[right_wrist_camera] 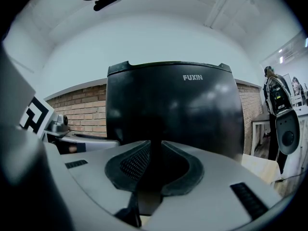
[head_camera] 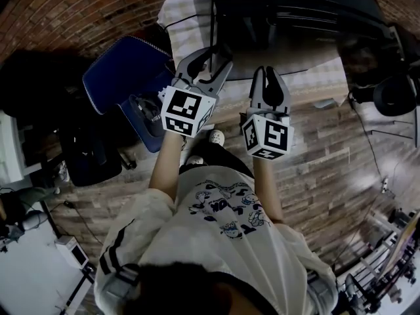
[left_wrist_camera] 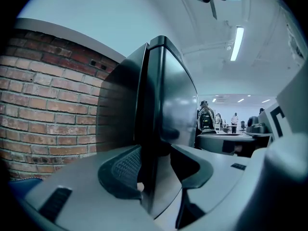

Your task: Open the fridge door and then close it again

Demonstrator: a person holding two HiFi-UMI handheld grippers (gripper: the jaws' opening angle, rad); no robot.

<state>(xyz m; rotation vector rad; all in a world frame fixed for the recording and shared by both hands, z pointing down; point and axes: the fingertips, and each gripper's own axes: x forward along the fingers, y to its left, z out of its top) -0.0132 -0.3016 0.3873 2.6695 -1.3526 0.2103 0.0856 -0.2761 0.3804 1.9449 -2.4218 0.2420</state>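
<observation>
**Subject.** The fridge (head_camera: 289,2) is a small black unit standing directly ahead of the person, its top level with the upper edge of the head view. A brick wall (left_wrist_camera: 48,109) runs behind it. The fridge door (right_wrist_camera: 173,109) faces the person: glossy, flat, with no handle visible. Whether it is fully sealed cannot be told; only a dark seam shows between door and cabinet.

**Handling, assessed.** The door is judged rigid and moderately heavy, swinging on a hinge, with a seal likely to resist at first and then give suddenly. The gloss suggests a slippery face, so pressure on the front alone would slide. The sound hold is the door's free edge (left_wrist_camera: 149,129), taken across its thickness near the seam.

**Left gripper (head_camera: 215,58).** Held out roughly level on an extended forearm. Its jaws stand wide apart and straddle that free edge, one jaw along the cabinet side and the other before the door face. Clear space shows at the front jaw, so no clamp is made.

**Right gripper (head_camera: 270,71).** Held out beside the left at like height, aimed squarely at the door face. Its jaws are together and hold nothing. It is near the fridge but no contact is visible.
</observation>
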